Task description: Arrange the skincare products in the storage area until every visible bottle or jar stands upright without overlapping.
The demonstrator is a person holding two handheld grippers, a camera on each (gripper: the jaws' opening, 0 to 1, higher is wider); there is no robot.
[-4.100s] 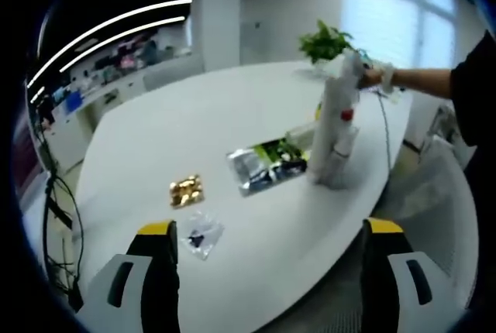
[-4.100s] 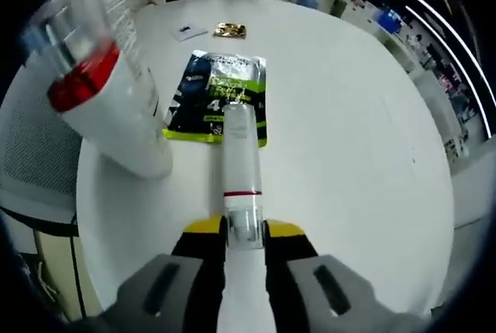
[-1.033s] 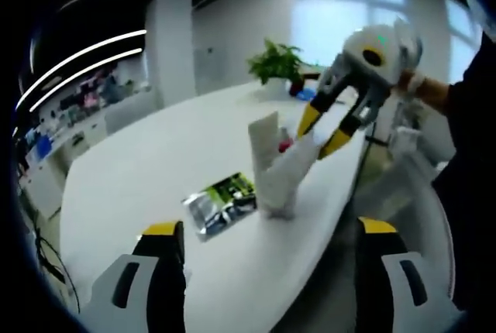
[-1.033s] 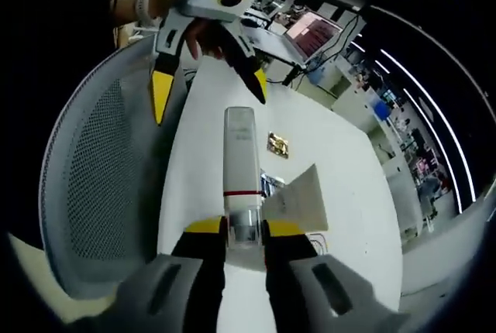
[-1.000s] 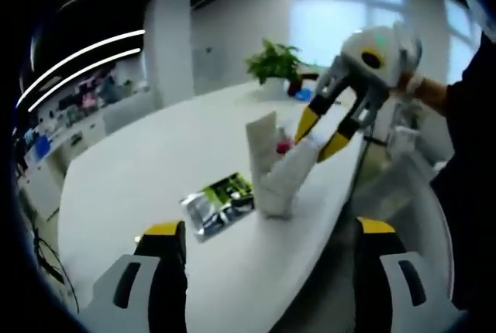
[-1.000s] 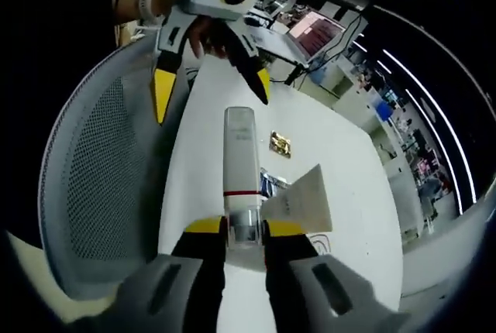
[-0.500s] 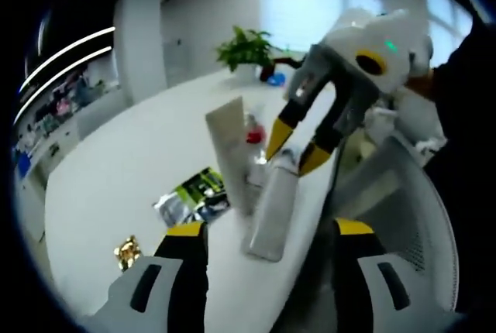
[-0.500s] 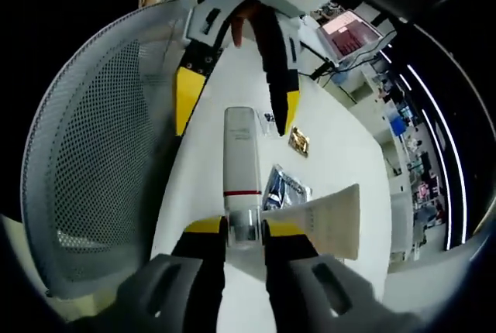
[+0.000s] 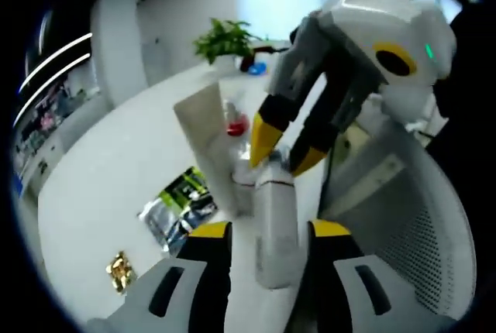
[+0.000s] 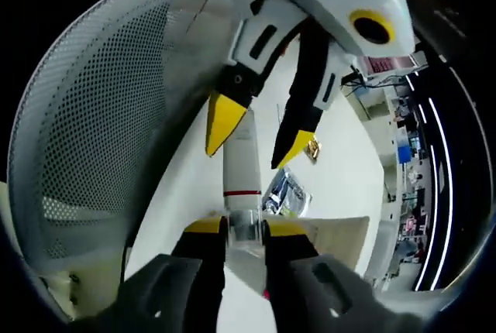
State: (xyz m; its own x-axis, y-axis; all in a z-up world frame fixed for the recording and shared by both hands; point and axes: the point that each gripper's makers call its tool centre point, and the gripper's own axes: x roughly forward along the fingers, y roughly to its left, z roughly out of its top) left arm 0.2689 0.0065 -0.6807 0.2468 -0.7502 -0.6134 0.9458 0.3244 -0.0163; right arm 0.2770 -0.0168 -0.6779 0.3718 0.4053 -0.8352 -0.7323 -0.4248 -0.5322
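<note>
With the right gripper (image 10: 243, 231) clamped on the bottle (image 10: 242, 172), the open left gripper (image 9: 267, 234) should close squarely around its free end.

White table (image 9: 116, 163) — foil pouch (image 9: 174, 207), gold packet (image 9: 118, 272)

No text, brand or number can be read in either view. The green-and-black sachet (image 9: 180, 203) on the table (image 9: 93, 193) carries printing, but it is too blurred to make out. The white bottle (image 10: 242, 178) shows a red band without legible lettering.
</note>
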